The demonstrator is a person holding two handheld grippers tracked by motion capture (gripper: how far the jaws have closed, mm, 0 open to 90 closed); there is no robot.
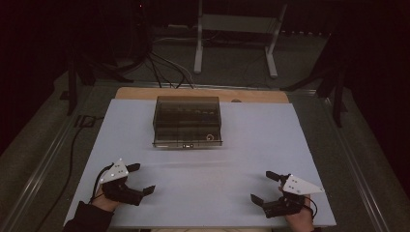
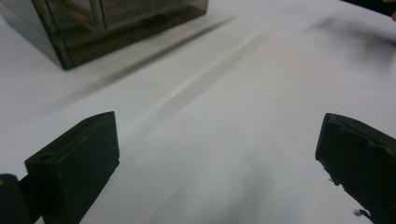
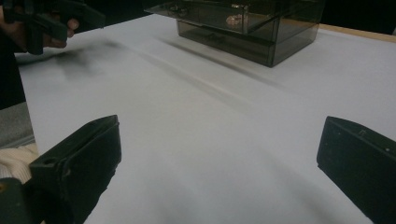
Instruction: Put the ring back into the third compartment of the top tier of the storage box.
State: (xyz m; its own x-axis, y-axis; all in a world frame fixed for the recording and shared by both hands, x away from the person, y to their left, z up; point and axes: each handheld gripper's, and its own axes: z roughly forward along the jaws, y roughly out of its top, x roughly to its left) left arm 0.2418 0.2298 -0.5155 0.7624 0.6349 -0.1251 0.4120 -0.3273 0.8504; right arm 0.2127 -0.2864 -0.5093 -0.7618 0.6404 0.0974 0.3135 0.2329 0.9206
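- Nearest the high camera, at the near edge of the white table top (image 1: 203,193), sit both grippers, each held in a hand that comes in from below
- Left gripper (image 1: 137,179): its jaws stand spread wide with bare table top between them, pinching nothing; a grey three-cornered plate rides on top of it
- Seen from the left gripper view, its two black fingers (image 2: 74,163) rise at the bottom corners, far apart, with white surface filling the gap
- Right gripper (image 1: 263,186): its jaws are likewise spread wide and hold nothing; it carries the same grey plate
- Seen from the right gripper view, its black fingers (image 3: 79,163) stand well apart at the bottom corners, over bare surface
- Smoky see-through box (image 1: 187,121): it stands upright on the table top, well beyond the fingertips of both grippers and roughly midway between the two, touched by neither
- From the left gripper view the box (image 2: 102,28) lies ahead and to the left of the fingers; from the right gripper view it (image 3: 243,28) lies ahead and slightly right of the gap
- Inside the box are shelf-like tiers, and a small round pale thing (image 3: 233,19) rests in it; what that is cannot be told
- Both grippers are well apart from each other, the left gripper (image 3: 44,21) showing far off beyond the right gripper's left finger
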